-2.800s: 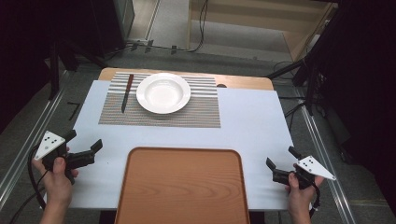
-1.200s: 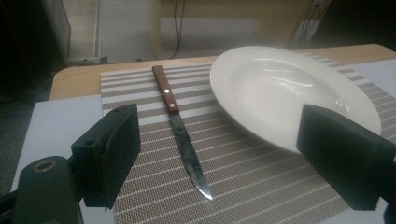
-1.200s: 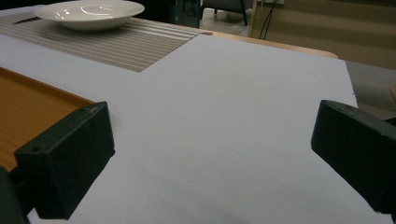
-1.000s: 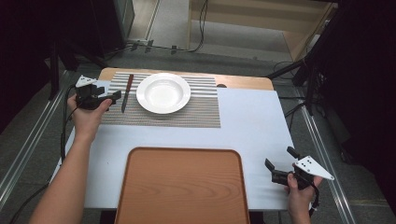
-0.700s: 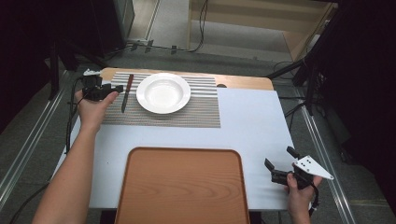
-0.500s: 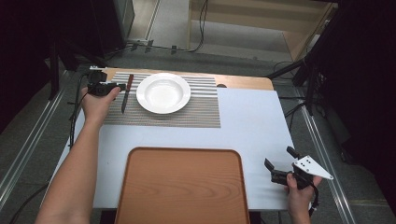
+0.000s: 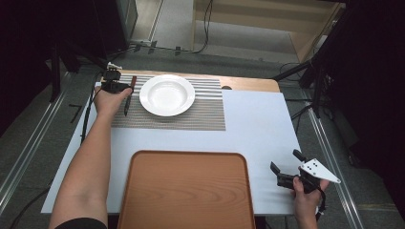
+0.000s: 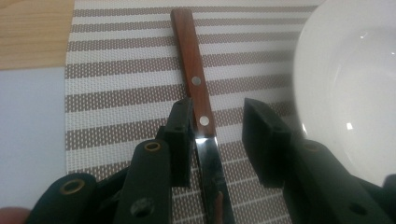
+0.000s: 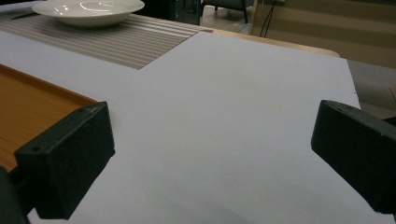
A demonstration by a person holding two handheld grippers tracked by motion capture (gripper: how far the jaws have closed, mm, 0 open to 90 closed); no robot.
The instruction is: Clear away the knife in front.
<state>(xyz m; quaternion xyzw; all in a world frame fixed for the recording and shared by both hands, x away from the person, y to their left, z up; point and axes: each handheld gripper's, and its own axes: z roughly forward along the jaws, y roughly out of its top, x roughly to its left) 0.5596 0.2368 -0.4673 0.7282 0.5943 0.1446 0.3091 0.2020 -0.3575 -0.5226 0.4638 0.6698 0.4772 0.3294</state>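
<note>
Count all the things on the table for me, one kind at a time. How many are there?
Knife: 1
White plate: 1
Striped placemat: 1
Wooden tray: 1
Total: 4

knife (image 8: 201, 107) blade tip cut off, plate (image 8: 345, 84) partly cropped

Plate (image 8: 348, 88) crowds knife (image 8: 198, 93) one side; striped mat (image 8: 116, 88) side free.
</note>
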